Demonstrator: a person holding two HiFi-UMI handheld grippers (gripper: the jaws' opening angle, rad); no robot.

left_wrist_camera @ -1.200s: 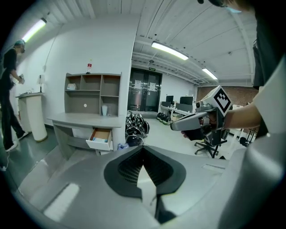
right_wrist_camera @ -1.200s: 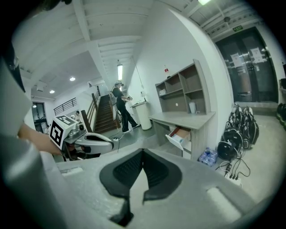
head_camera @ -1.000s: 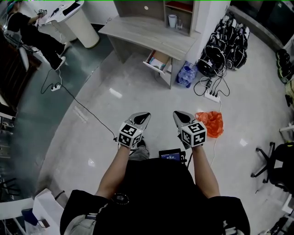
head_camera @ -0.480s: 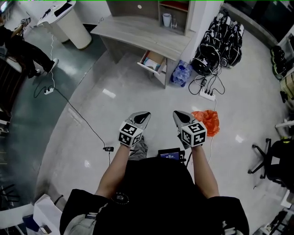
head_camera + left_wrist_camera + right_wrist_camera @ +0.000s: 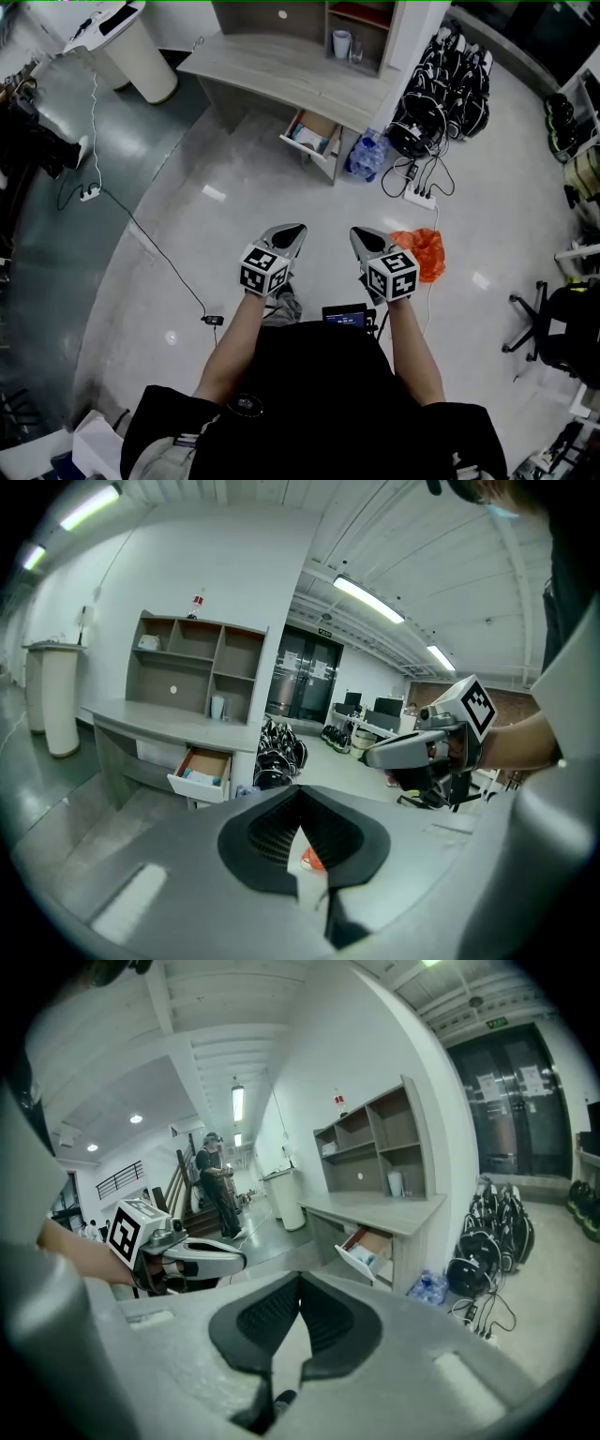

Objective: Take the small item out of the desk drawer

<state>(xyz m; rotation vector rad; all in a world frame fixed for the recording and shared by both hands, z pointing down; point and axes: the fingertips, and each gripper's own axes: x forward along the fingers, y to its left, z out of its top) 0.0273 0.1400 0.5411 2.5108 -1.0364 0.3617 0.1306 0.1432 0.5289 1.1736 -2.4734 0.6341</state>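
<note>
The grey desk stands at the far side of the floor, its drawer pulled open. Small items lie inside, one blue and white; I cannot make out more. The open drawer also shows in the left gripper view and the right gripper view. My left gripper and right gripper are held side by side in front of the body, far short of the desk. Both are shut with nothing between the jaws. Each gripper view shows the other gripper: right gripper, left gripper.
A pack of water bottles sits by the desk's right end, with a power strip, black bags and an orange bag nearby. A cable crosses the floor at left. A white bin, an office chair and a person are around.
The desk and drawer have slid left and slightly down in the head view as the wearer moved across the floor. Both grippers stay shut and side by side.
</note>
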